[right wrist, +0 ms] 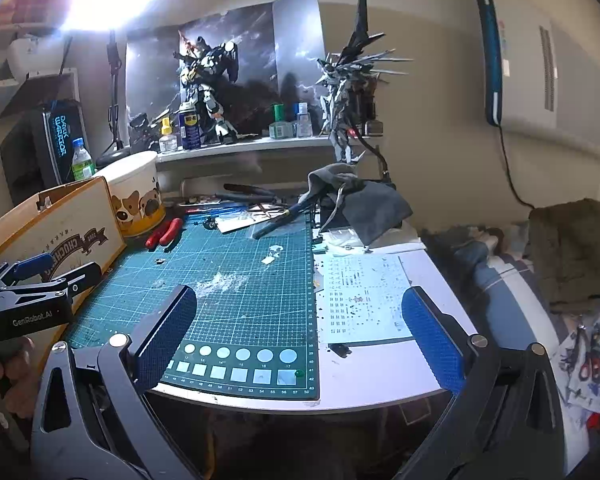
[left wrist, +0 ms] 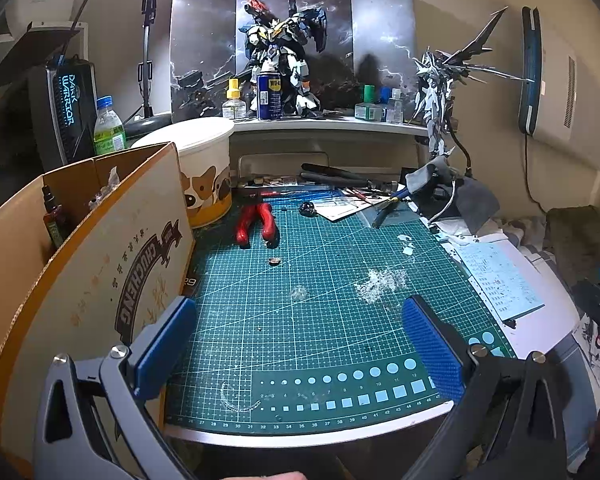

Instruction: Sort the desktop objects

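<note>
Sorting not yet begun: both tongs spread wide and empty above the near edge of the green gridded cutting mat.

Left wrist view: left tongs spread, pinching nothing; red-handled pliers at the mat's far left corner, beside the open brown cardboard box; probably first pick, calling for a forward reach. Box contents mostly hidden.
Right wrist view: right tongs spread, empty; pale decal sheet right of the mat; white scraps too small to identify.
</note>
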The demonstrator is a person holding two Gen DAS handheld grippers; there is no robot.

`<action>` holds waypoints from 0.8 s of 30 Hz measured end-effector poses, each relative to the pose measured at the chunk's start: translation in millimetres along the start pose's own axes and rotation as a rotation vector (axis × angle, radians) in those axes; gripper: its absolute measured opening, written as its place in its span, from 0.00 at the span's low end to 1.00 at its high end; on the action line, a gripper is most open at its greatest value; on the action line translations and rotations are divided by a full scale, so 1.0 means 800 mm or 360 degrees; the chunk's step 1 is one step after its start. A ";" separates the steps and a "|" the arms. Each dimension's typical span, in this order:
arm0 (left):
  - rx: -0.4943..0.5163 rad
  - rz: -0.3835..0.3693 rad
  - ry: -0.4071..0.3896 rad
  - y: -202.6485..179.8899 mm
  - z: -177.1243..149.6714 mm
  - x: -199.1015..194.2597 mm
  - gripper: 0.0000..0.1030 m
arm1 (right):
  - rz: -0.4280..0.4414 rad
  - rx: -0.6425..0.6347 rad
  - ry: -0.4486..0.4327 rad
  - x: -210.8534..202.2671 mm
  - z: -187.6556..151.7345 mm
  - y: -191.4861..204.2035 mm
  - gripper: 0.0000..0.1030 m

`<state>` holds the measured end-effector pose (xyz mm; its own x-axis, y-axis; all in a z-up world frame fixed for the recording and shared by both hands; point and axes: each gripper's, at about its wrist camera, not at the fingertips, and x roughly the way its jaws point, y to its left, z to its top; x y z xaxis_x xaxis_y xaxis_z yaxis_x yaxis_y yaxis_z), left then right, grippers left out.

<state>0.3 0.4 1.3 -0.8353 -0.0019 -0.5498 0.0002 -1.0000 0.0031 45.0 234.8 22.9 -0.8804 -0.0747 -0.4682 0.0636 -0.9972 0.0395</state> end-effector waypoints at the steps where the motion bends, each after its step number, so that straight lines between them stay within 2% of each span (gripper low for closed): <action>1: -0.0001 0.0001 -0.0003 0.000 0.000 0.000 1.00 | 0.0006 0.0003 0.0000 0.000 0.000 0.000 1.00; 17: -0.0013 0.0015 0.0004 0.008 0.001 0.005 1.00 | 0.0102 0.0050 -0.0002 0.001 -0.006 -0.007 1.00; 24: -0.0011 0.0033 -0.0046 0.012 0.017 0.004 1.00 | 0.0146 0.0010 -0.0023 0.007 0.006 -0.004 1.00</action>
<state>-10.1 -8.9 11.1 -0.8505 -0.0224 -0.5256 0.0211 -0.9997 0.0083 38.0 237.5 24.4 -0.8778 -0.1658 -0.4493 0.1416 -0.9861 0.0872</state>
